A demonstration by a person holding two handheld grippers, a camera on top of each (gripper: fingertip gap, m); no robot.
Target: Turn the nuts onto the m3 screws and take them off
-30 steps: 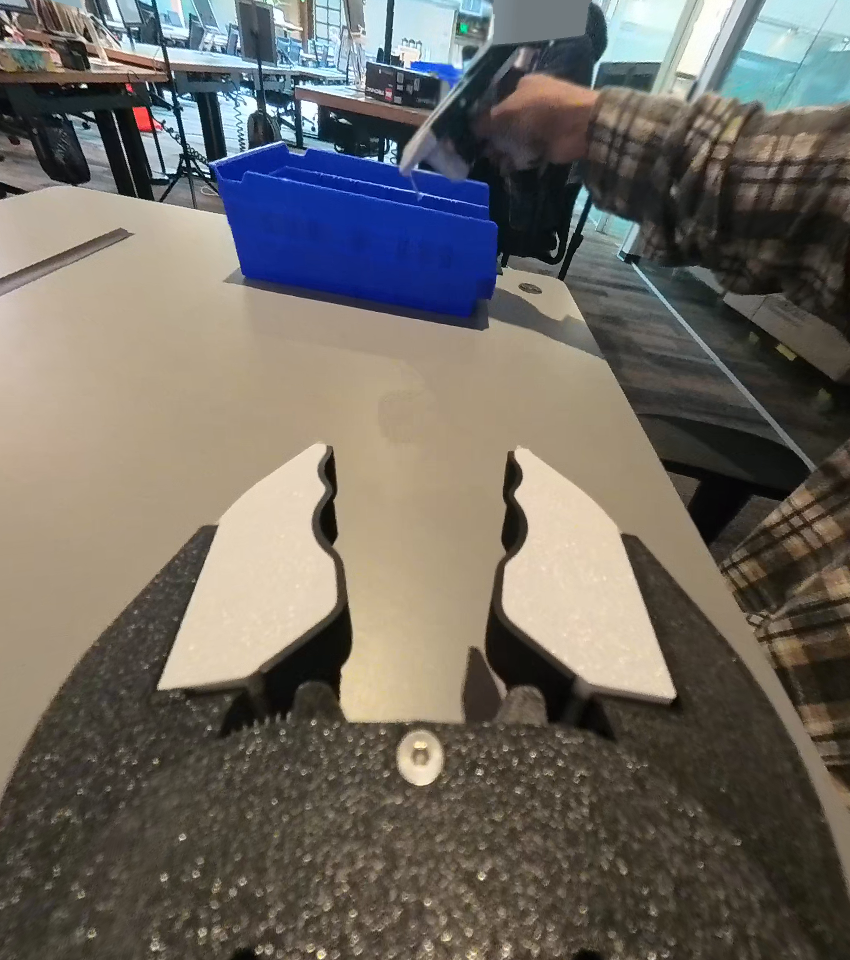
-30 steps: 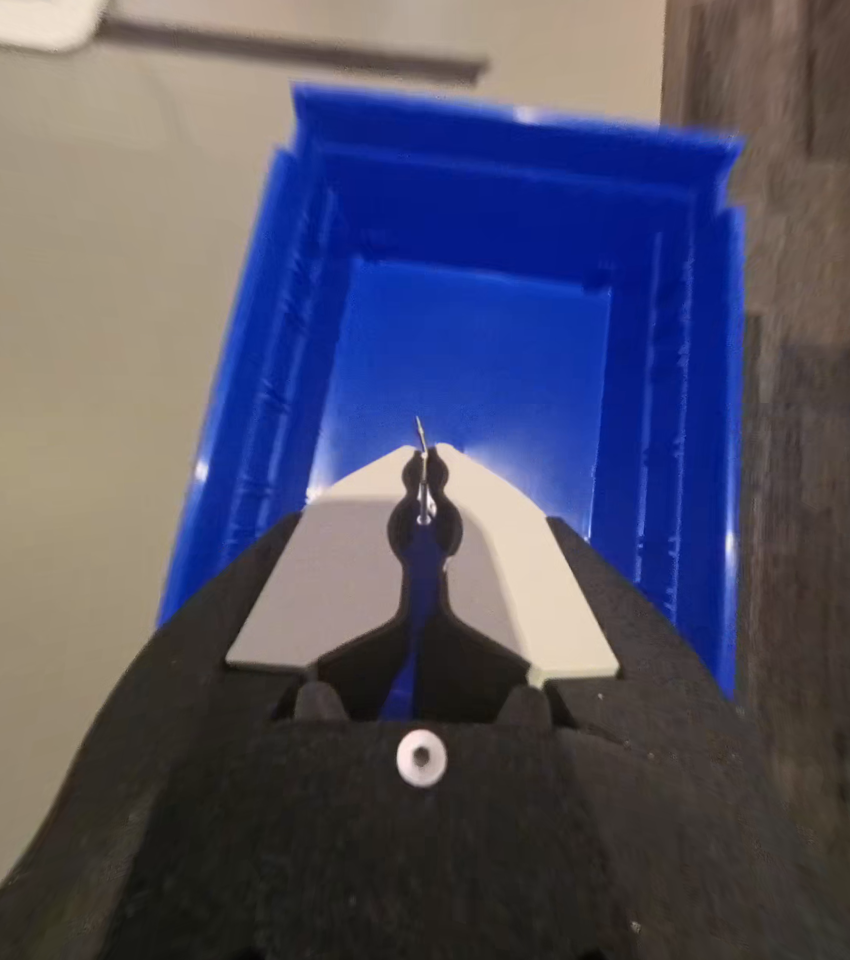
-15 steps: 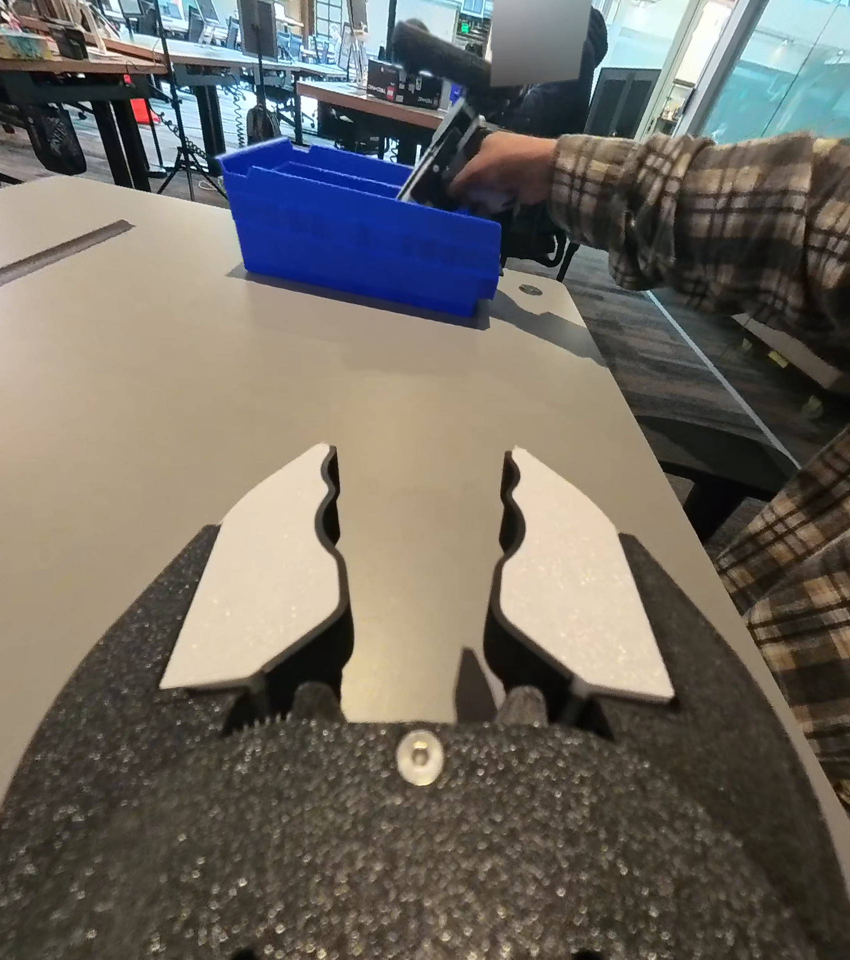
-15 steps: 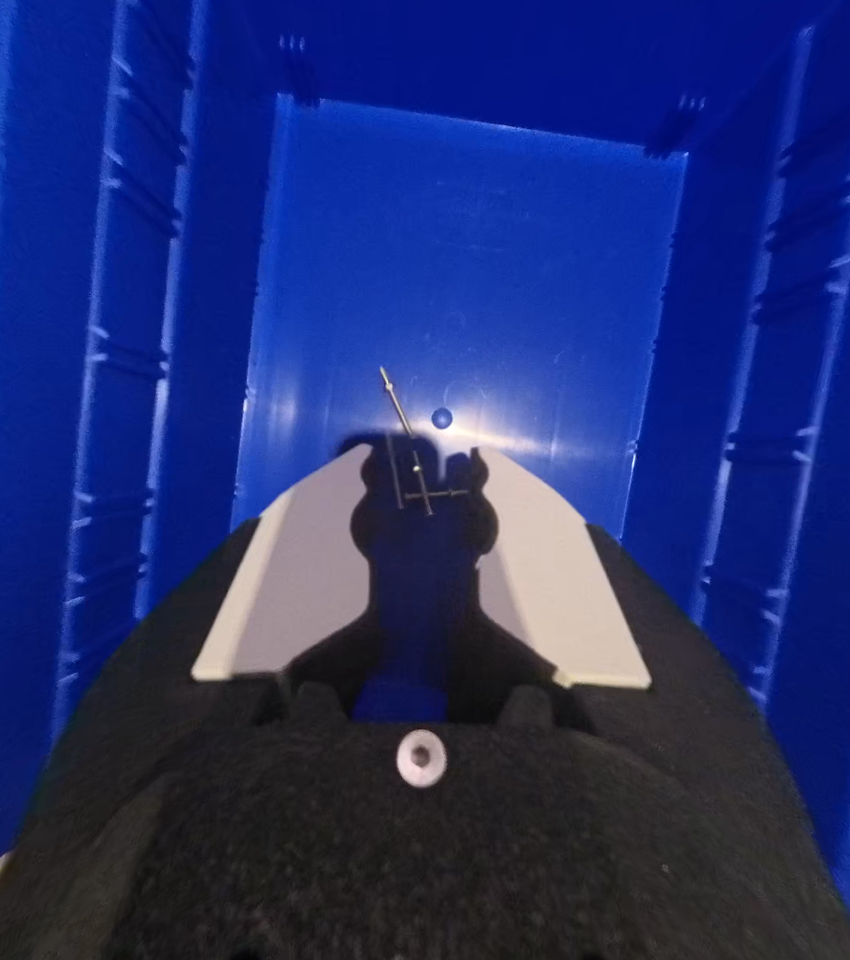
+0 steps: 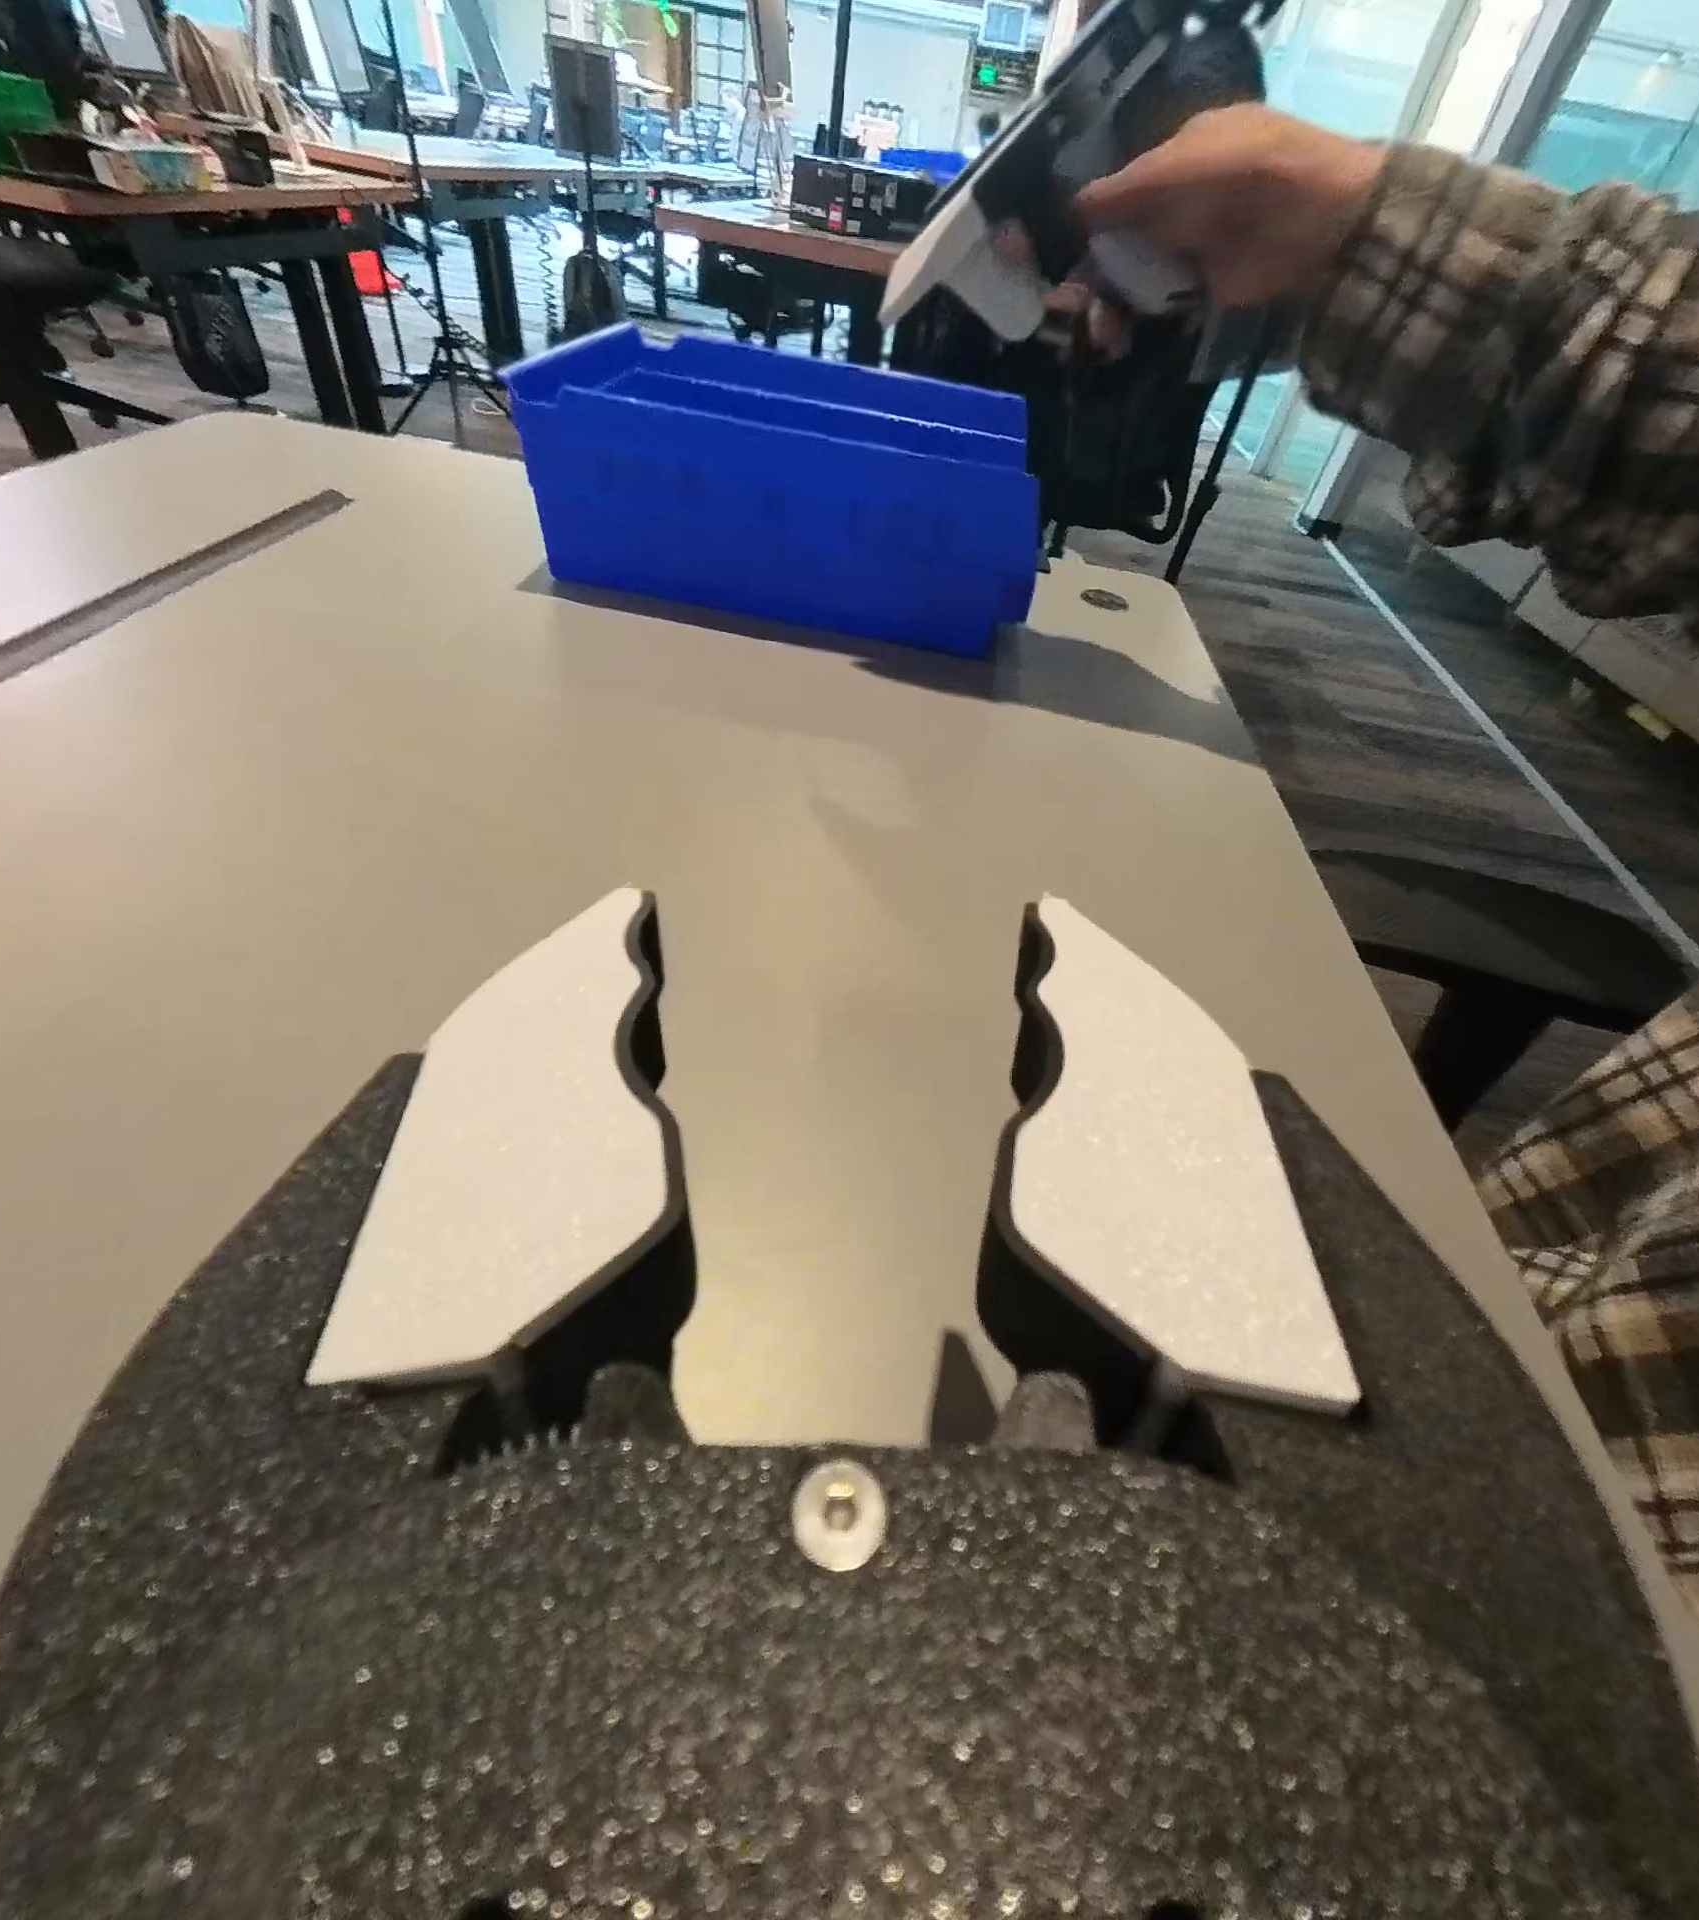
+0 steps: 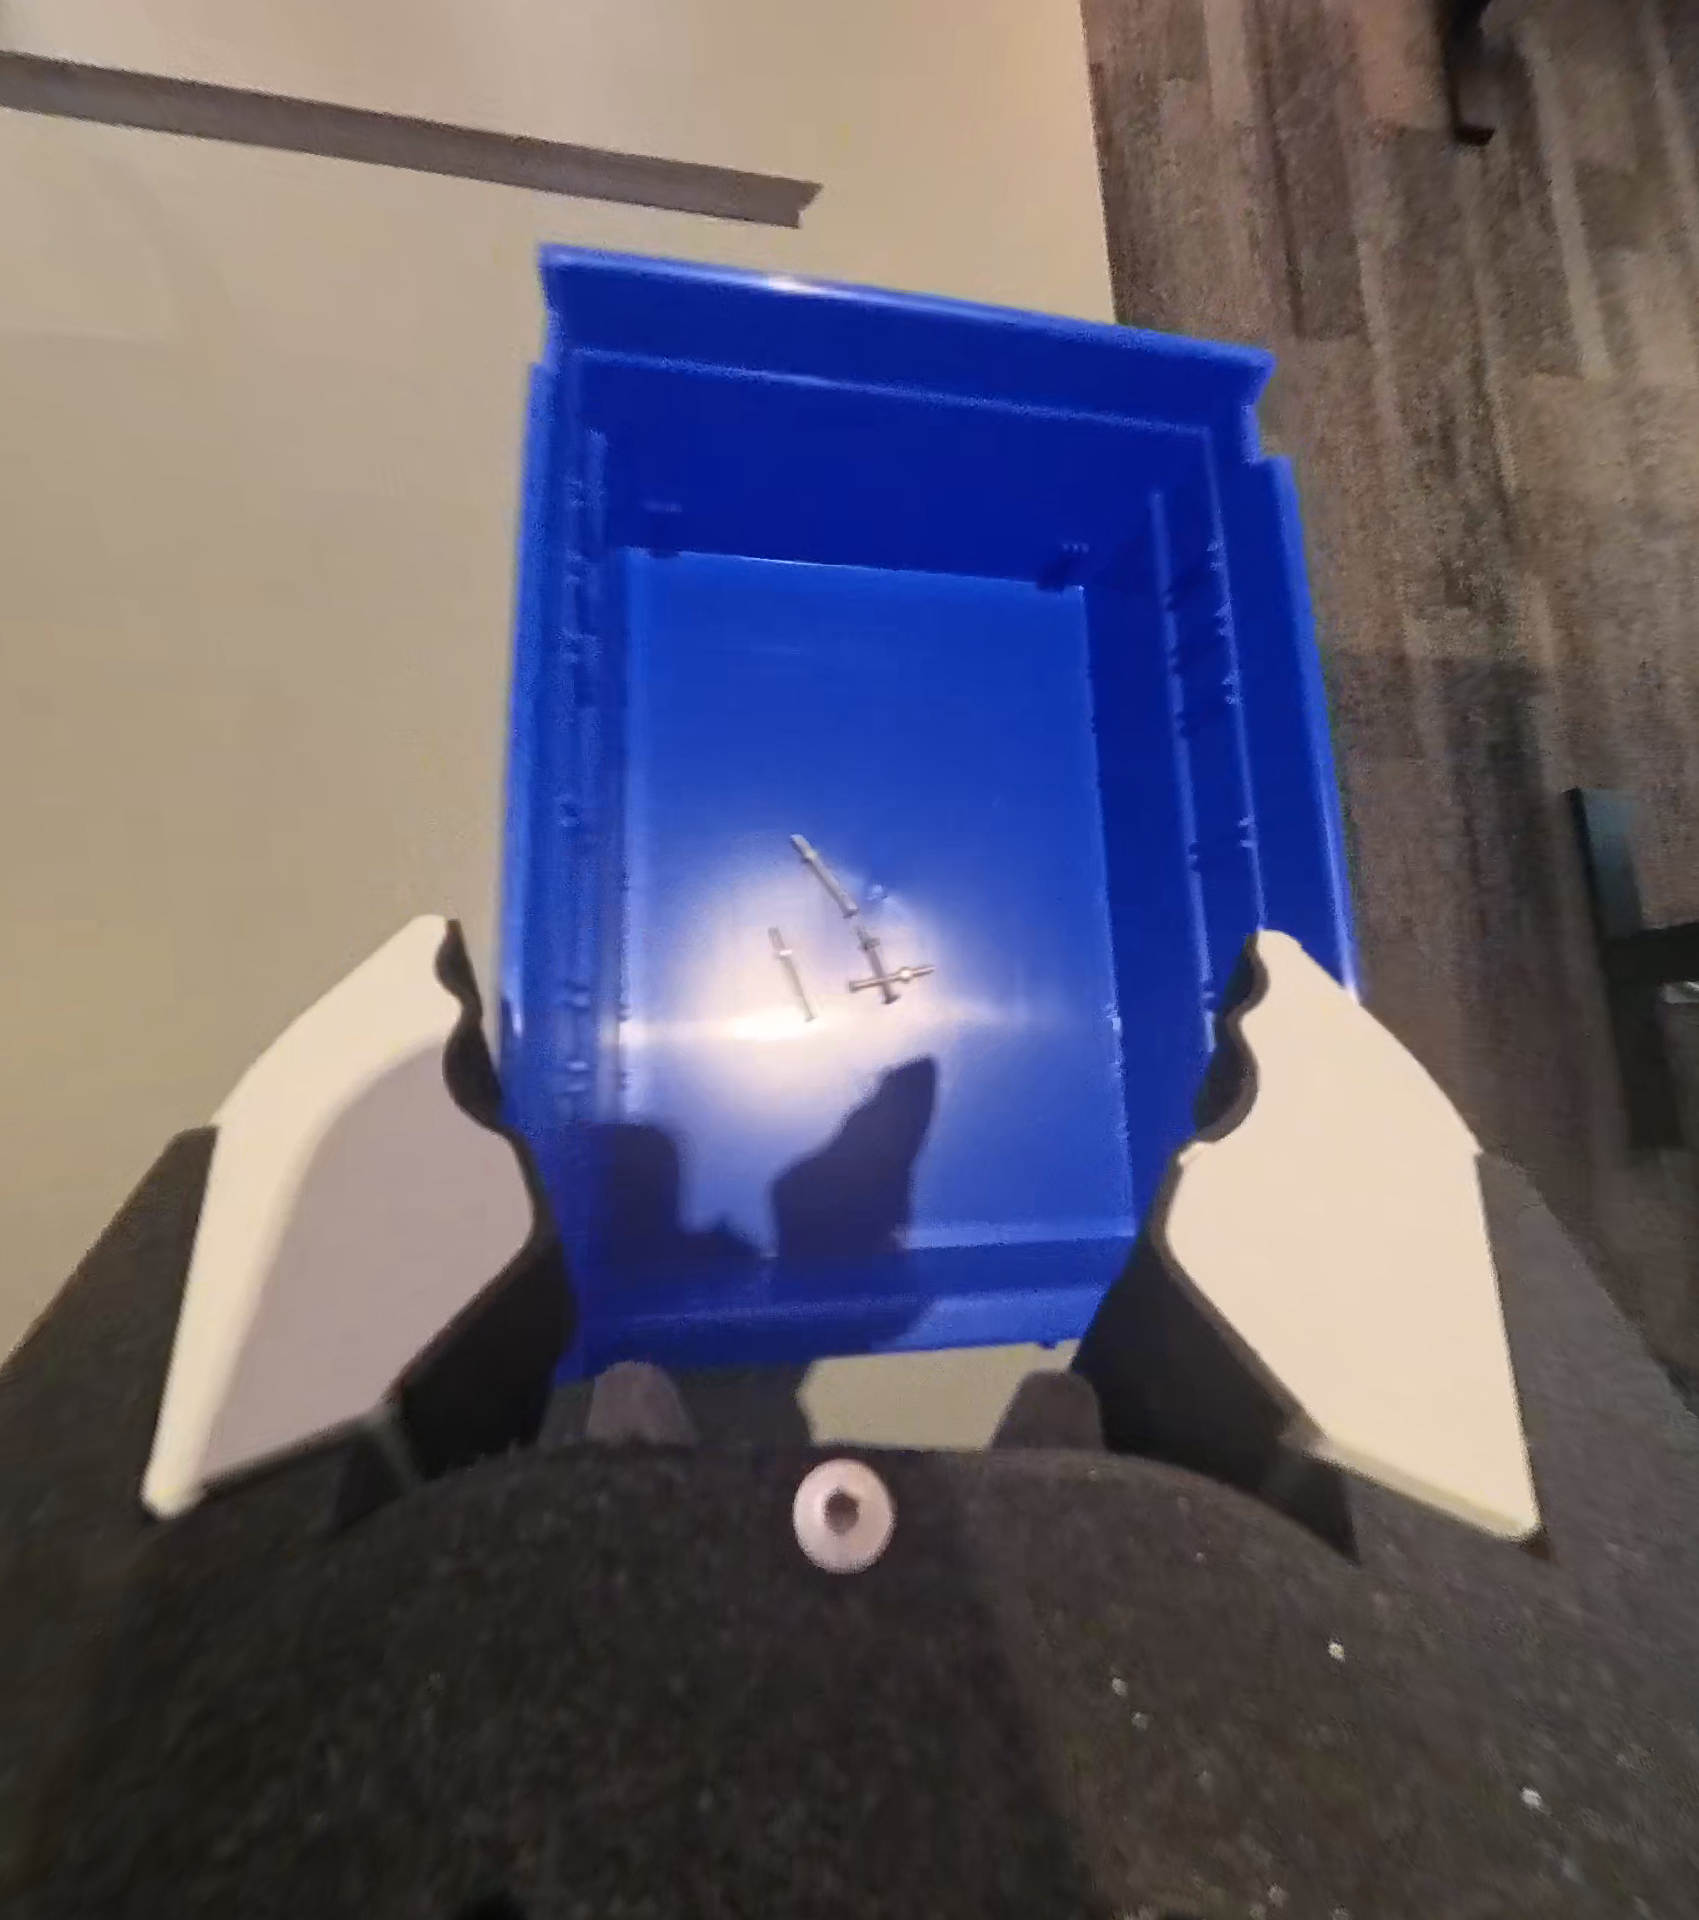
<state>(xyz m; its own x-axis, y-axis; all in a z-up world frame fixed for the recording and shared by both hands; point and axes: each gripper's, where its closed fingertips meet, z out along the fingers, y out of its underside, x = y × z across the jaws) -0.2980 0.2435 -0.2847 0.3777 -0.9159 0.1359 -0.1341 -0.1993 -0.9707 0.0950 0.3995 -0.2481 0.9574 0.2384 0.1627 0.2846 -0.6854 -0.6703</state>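
A blue plastic bin (image 6: 1240, 665) stands near the table's far right edge; it also shows in the left wrist view (image 5: 783, 520). Several small metal screws (image 6: 829, 940) lie on its floor, two of them crossed. My right gripper (image 6: 850, 956) is wide open and empty, held above the bin and looking down into it. In the left wrist view the right gripper (image 5: 938, 270) hangs in the air above the bin's right end, in a hand with a plaid sleeve. My left gripper (image 5: 840, 914) is open and empty, low over the bare grey table (image 5: 305, 831).
A dark slot (image 5: 128, 592) runs across the table at the left. The table's right edge (image 5: 1344, 914) drops to a wood-look floor. A plaid sleeve (image 5: 1655, 1247) is at the right. Desks and chairs fill the room behind.
My right gripper opened, left the screw in the bin and rose out of it. The left gripper stayed open and nearly still.
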